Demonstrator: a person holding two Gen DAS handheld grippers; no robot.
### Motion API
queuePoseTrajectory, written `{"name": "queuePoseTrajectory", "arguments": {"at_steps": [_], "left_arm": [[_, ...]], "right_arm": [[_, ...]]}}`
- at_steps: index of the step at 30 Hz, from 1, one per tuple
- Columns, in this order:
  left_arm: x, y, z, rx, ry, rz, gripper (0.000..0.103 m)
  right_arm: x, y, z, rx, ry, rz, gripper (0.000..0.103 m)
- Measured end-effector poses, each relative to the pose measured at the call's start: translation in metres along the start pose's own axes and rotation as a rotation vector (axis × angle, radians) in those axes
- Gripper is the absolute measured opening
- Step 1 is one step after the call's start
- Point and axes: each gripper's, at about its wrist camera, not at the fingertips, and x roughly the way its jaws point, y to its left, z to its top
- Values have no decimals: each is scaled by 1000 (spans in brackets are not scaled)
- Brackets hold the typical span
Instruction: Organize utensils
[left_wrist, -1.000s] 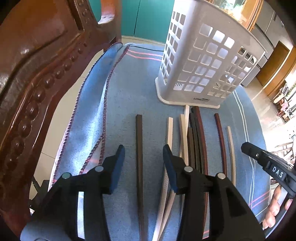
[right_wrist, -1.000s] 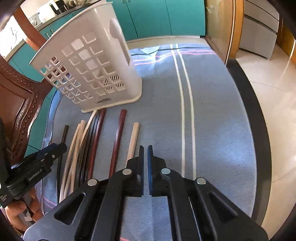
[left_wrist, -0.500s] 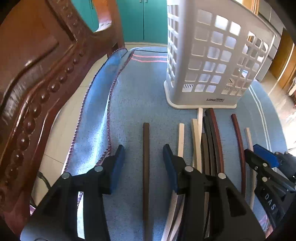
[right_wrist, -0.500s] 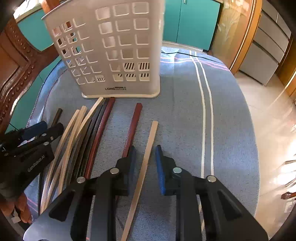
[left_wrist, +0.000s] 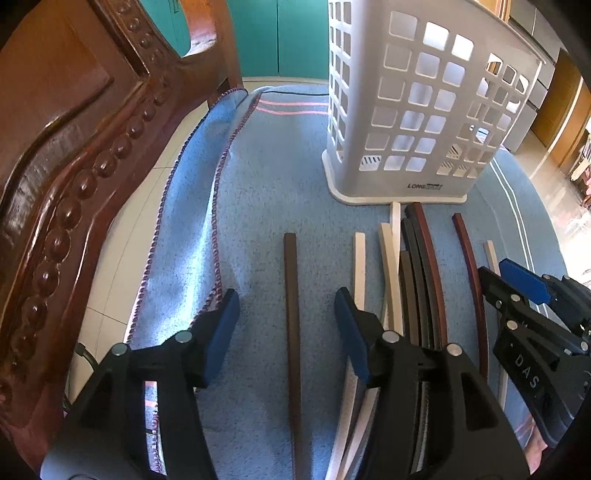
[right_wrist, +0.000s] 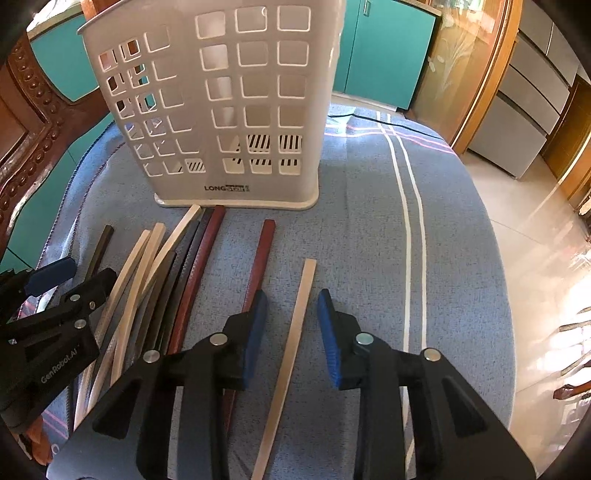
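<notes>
Left wrist view: left gripper (left_wrist: 286, 317) fingers opening, dark brown stick (left_wrist: 291, 325) between them, untouched — right gripper (right_wrist: 290, 319) fingers opening astride pale wooden stick (right_wrist: 291, 343), on the blue-clothed counter (right_wrist: 369, 240).

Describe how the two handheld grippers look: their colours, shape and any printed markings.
Both are black plastic tools with two angular fingers, blue pads on the inner faces and round silver rivets at the joints. The left gripper carries white lettering "GenRobot.AI" on its side, readable in the right wrist view. The right gripper shows the white letters "DAS" in the left wrist view. No cables or sleeves are visible on them.
</notes>
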Motion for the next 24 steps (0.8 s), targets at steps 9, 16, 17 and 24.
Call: {"name": "queuePoseTrajectory", "arguments": {"at_steps": [9,16,17,24], "left_arm": [[0,0,0,-1,-2,3,58],[2,-1,2,-1,-4,7,60],[2,-1,2,-1,-4,8,60],[1,-1,1,0,-5,8,61]], "right_arm": [[-3,-3,-4,7,1,9,31],[-2,-2,-3,3,-2,4,31],[-2,-2,-2,3,-2,5,31],[-2,-2,-2,5,-3,8,31]]}}
